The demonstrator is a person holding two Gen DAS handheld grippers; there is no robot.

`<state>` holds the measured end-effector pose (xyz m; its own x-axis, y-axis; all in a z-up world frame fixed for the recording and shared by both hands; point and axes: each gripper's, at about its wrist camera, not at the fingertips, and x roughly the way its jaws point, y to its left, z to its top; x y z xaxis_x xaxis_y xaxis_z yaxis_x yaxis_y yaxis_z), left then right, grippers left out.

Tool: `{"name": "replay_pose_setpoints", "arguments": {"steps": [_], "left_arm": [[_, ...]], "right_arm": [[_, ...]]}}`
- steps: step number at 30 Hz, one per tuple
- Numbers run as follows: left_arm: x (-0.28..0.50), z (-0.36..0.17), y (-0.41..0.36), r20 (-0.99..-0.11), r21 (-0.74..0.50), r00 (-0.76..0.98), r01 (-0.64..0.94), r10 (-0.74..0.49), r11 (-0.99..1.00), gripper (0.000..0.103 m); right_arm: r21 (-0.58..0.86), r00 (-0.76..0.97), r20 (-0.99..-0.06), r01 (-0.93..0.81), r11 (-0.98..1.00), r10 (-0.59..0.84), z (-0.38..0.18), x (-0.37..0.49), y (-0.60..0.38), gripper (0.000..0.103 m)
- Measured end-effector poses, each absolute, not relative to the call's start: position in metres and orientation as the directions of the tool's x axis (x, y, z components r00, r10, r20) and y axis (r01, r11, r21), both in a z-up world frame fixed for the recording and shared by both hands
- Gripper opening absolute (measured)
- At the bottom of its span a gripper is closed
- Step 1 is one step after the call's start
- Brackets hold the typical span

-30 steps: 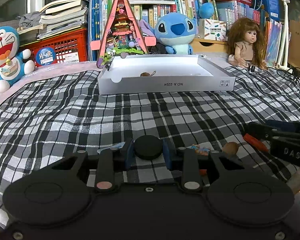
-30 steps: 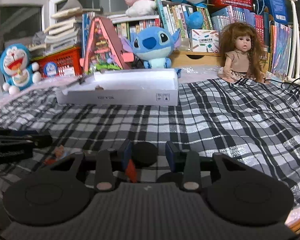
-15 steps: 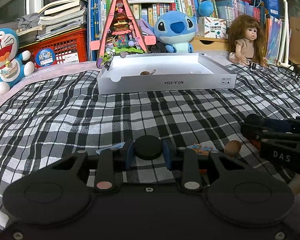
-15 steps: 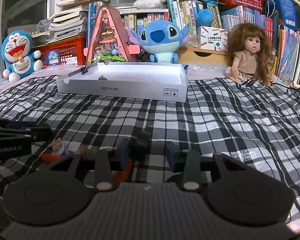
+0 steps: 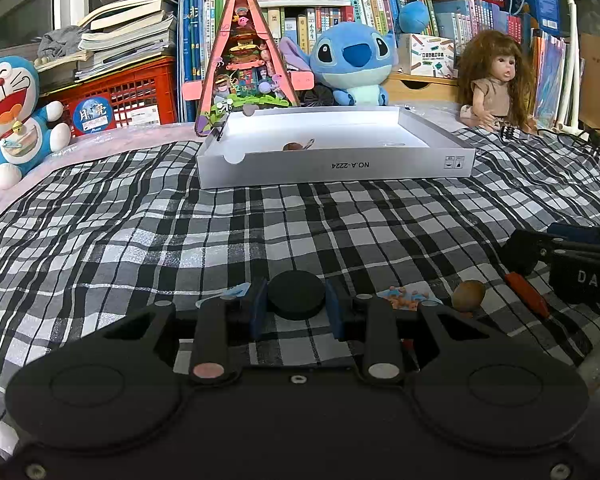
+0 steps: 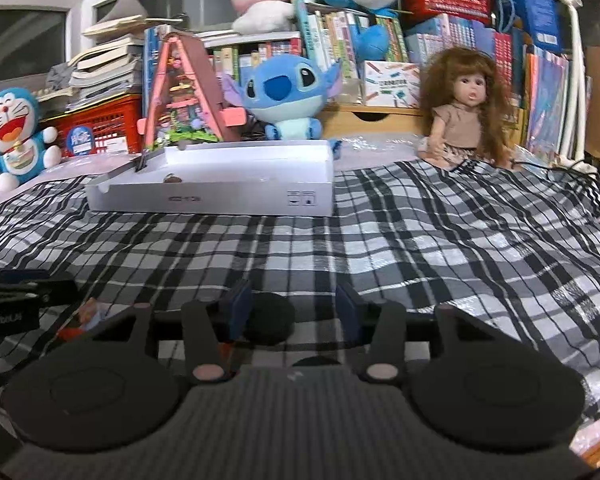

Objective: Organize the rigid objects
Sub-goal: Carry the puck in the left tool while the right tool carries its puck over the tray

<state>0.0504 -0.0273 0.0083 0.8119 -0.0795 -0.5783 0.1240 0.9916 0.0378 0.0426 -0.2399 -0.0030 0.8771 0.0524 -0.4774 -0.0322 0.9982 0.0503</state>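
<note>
In the left wrist view my left gripper [image 5: 296, 307] is shut on a black disc [image 5: 296, 295], low over the plaid cloth. Right of it lie a small picture card [image 5: 408, 294], a brown ball [image 5: 468, 295] and an orange-red stick [image 5: 526, 290], beside my right gripper [image 5: 560, 256]. In the right wrist view the right gripper [image 6: 294, 310] has its jaws opening. A second black disc [image 6: 268, 318] sits between them against the left pad [image 6: 240, 306], with a gap to the right pad. The white box [image 5: 336, 168] stands farther back with a small brown item [image 5: 294, 146] inside.
Behind the box are a pink triangular toy house [image 5: 246, 64], a blue plush [image 5: 352, 60], a long-haired doll [image 5: 496, 80], a blue-and-white plush [image 5: 8, 108] and a red crate [image 5: 120, 92], all before crowded bookshelves. A cable [image 5: 580, 140] trails at the far right.
The right gripper's jaws have spread wider, leaving a gap beside the black disc between them. The left gripper and its disc have not moved.
</note>
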Motion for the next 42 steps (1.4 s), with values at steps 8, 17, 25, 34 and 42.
{"name": "replay_pose_setpoints", "arguments": {"steps": [8, 17, 25, 34, 42], "left_arm": [[0.051, 0.008, -0.027, -0.578, 0.038, 0.812, 0.125, -0.08, 0.991, 0.029], [0.05, 0.008, -0.028, -0.577, 0.042, 0.813, 0.125, -0.078, 0.991, 0.029], [0.056, 0.013, -0.027, -0.569, 0.036, 0.818, 0.127, -0.085, 0.991, 0.029], [0.066, 0.027, -0.027, -0.556, 0.035, 0.825, 0.145, -0.102, 0.989, 0.029], [0.085, 0.047, -0.027, -0.544, 0.017, 0.829, 0.163, -0.128, 0.987, 0.029]], "right_arm": [[-0.037, 0.876, -0.477, -0.103, 0.994, 0.073, -0.008, 0.035, -0.222, 0.062], [-0.002, 0.858, -0.504, -0.118, 0.993, 0.101, -0.01, 0.041, -0.22, 0.039], [0.034, 0.857, -0.501, -0.116, 0.993, 0.117, -0.006, 0.043, -0.224, 0.038], [0.071, 0.855, -0.497, -0.127, 0.989, 0.145, 0.003, 0.05, -0.226, 0.038], [0.098, 0.853, -0.495, -0.131, 0.986, 0.163, 0.016, 0.065, -0.225, 0.038]]}}
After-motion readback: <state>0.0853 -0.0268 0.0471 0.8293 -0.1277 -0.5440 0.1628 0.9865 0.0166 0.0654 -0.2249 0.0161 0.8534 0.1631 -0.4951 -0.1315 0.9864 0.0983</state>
